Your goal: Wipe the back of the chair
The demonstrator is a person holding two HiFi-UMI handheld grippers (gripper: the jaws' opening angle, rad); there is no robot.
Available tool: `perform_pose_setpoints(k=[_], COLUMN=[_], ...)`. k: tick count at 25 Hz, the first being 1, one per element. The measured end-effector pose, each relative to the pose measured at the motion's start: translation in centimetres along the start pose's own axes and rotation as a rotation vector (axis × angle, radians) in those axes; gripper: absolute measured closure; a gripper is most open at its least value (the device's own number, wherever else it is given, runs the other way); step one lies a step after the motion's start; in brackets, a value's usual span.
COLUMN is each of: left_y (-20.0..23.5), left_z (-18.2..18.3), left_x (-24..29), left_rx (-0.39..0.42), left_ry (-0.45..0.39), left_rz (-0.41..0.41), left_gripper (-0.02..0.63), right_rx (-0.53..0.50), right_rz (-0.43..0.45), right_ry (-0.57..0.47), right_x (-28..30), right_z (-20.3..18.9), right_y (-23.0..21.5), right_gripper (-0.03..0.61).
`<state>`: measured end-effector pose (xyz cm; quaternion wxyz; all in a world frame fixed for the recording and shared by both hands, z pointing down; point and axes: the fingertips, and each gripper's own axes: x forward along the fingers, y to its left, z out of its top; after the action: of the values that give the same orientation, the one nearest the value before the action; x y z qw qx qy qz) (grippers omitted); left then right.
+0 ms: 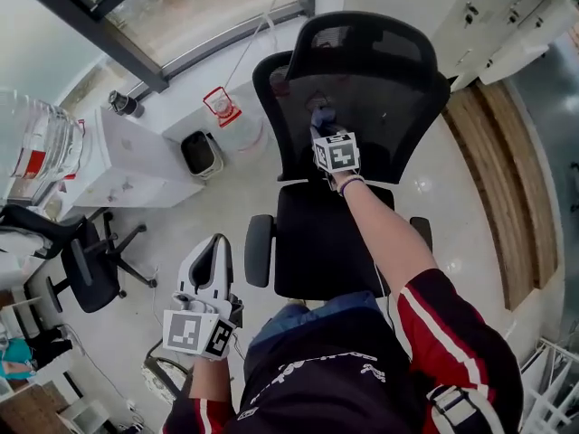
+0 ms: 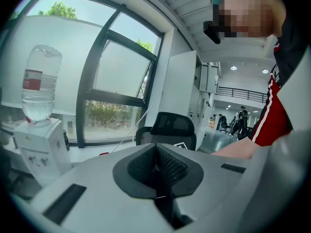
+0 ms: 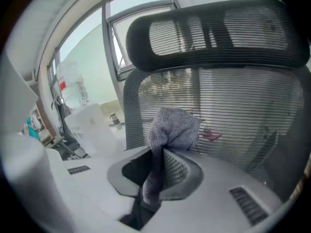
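Chair (image 1: 389,107) common to all 3 views

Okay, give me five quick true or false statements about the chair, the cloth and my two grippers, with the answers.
1. The right gripper is shut on a grey cloth. True.
2. The left gripper holds a second cloth. False: its jaws are together with nothing between them.
3. The chair's backrest is solid leather. False: it is see-through mesh.
4. A water bottle stands upside down on a white dispenser near the window. True.
5. The left gripper rests on the chair's seat. False: it hangs off to the seat's left, not on it.
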<state>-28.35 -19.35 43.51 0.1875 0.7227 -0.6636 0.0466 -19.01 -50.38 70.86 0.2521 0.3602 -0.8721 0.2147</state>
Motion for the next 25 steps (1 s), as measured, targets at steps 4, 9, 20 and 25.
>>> perform_pose_setpoints(k=[4,9,20,25], left_y=[2.2,5.0,3.5,-1.6], left_z=[-0.5,-0.5,0.4,1.2], left_x=[-2.3,-5.1,-3.3,0.0], left_rx=[-0.017,-0.039,-0.034,0.004], left_ry=[0.002,-0.009,-0.033,-0.029], left_rz=[0.058,0.117,0.022,-0.082], left_gripper=[0.589,0.589,0.589,0.589], right_rx=[-0.024,-0.052,0.053,0.096], right_rz=[0.073,0.138,0.127,0.054], right_ry=[0.008,0.021,-0.023,-0.034], right_x=[2.8,5.0,-1.1,-6.4], right_z=[0.8,1.4,0.6,-2.3], right_y=[5.6,11.1,9.5,2.8], right_gripper=[0.517,0.517,0.517,0.517])
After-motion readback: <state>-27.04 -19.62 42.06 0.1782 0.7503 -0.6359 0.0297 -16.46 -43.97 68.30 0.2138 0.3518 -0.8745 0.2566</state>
